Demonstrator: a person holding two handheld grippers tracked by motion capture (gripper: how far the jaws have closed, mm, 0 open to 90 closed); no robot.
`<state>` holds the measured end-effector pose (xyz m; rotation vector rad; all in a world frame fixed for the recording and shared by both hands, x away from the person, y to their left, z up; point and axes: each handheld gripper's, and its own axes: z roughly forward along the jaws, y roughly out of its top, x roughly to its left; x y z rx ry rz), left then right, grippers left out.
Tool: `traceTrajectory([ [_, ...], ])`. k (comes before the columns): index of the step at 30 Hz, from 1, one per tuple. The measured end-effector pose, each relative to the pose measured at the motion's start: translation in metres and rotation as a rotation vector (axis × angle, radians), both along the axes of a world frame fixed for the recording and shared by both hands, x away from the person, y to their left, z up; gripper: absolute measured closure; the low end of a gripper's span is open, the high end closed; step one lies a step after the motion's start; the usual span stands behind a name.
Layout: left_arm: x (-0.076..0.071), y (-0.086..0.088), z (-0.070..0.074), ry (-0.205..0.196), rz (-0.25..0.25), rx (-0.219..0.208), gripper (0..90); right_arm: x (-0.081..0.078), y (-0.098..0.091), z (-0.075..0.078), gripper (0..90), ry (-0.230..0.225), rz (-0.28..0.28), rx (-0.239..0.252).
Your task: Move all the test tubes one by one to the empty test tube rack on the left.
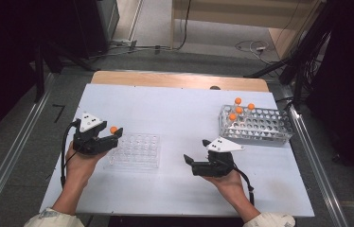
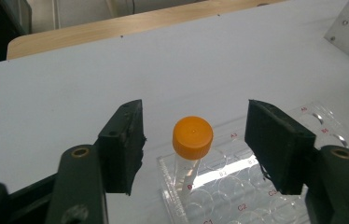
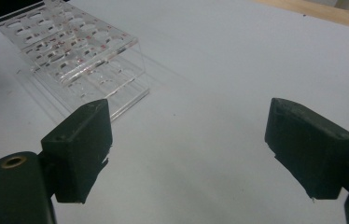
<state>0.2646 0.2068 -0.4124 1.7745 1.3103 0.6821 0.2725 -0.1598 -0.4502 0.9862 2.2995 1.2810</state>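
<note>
White board covers the wooden table [image 1: 180,79], and the floor around it is dark, with cables trailing near the far wall. At the near left of the board lies a clear acrylic tube rack [image 1: 135,151]; at the far right stands a perforated metal rack [image 1: 255,125] holding four orange-capped tubes [image 1: 239,109]. One further orange-capped tube [image 2: 192,144] stands upright in a corner well at the left end of the clear rack, close to the printed row label B. The left gripper [image 1: 110,137] is positioned at that tube: in the left gripper view its jaws stand on either side of the orange cap with a visible gap on both sides, so the pads do not press on it and the tube rests in the rack on its own. The right gripper [image 1: 190,161] hovers over bare board between the two racks, its jaws spread wide with nothing between them; the clear rack [image 3: 77,51] lies ahead of it to the left. Judged from this arrangement, the work is the transfer of tubes from the metal rack to the clear rack. One tube is seated and released; four tubes remain in the metal rack, and the other wells of the clear rack look vacant. The task is therefore at an early stage, with most of the transfers still to be made.
</note>
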Motion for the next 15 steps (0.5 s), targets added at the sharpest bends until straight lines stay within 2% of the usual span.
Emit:
traceTrajectory([
  [5, 0.000, 0.002, 0.001, -0.016, 0.020, -0.019, 25.2, 0.002, -0.003, 0.001, 13.4, -0.005, -0.012, 0.003],
  [12, 0.001, 0.003, 0.000, -0.014, 0.031, -0.028, 18.0, 0.008, -0.014, 0.006, 13.5, -0.023, -0.046, 0.009],
  [15, 0.002, 0.004, 0.000, -0.014, 0.025, -0.049, 16.4, 0.010, -0.020, 0.009, 13.5, -0.027, -0.067, 0.021],
])
